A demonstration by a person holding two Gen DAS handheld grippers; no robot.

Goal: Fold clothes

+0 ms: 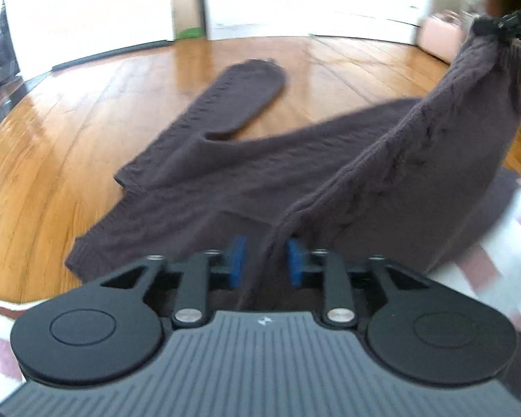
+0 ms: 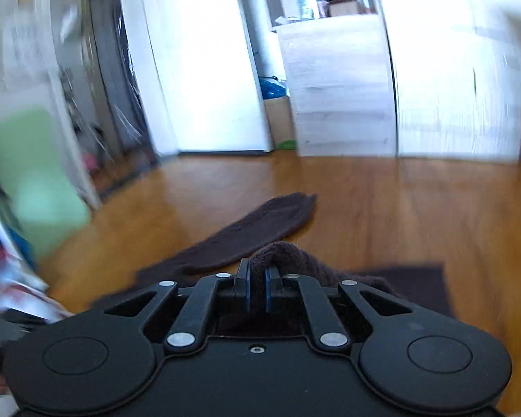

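A dark brown knit sweater (image 1: 225,180) lies spread on the wooden floor (image 1: 69,132), one sleeve (image 1: 239,100) stretched flat toward the far wall. My left gripper (image 1: 265,260) is low over the near hem. A raised fold of the sweater runs between its blue pads (image 1: 238,260), which stand apart with a gap on the left side. At the upper right, my right gripper (image 1: 503,24) holds a part of the sweater up off the floor, pulling it into a taut ridge. In the right wrist view, my right gripper (image 2: 258,288) is shut on a bunch of the knit (image 2: 284,253), with the flat sleeve (image 2: 260,229) beyond.
A white and maroon patterned cloth (image 1: 503,243) borders the sweater at the near right and left. White cabinets (image 2: 340,87), a cardboard box (image 1: 187,10) and a pink object (image 1: 437,34) line the far wall. A green shape (image 2: 34,166) stands at the left.
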